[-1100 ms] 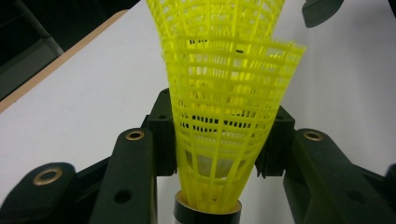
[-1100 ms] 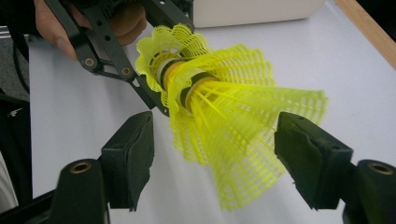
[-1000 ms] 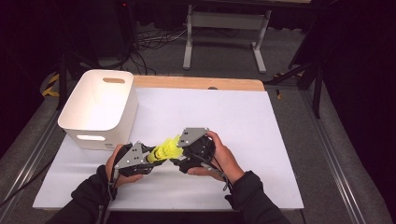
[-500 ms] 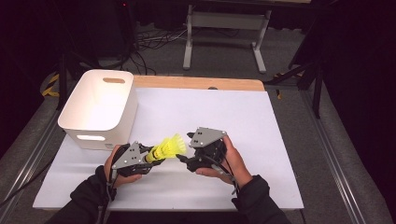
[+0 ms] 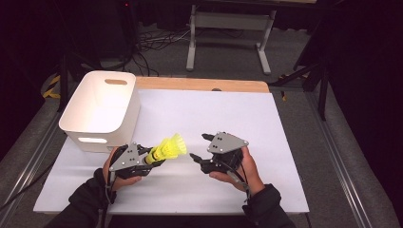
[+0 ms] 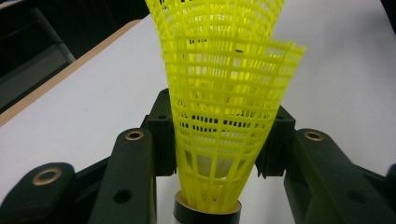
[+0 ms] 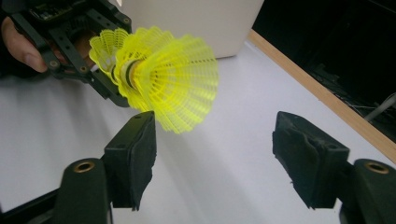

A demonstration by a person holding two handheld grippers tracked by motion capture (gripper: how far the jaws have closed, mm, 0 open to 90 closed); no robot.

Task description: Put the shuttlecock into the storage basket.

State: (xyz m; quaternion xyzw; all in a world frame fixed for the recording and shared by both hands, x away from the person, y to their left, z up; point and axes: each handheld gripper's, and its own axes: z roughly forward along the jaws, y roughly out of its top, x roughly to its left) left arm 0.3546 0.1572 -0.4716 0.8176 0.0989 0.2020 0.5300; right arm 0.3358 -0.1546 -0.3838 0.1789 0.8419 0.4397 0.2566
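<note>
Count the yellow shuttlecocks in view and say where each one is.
2, nested into one stack: the rear shuttlecock sits gripped in the left tongs, and the front shuttlecock is pushed onto it, facing the right tongs. More could hide inside.

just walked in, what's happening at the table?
A person works at a white-topped table with a hand-held claw in each hand. The left claw grips stacked yellow plastic mesh shuttlecocks, nested one inside another, their open skirts pointing toward the other hand. The right claw sits just beside them, its jaws apart with nothing between them, and they have just been closing a little. A white plastic bin with handle slots stands at the table's left, beyond the left hand.
</note>
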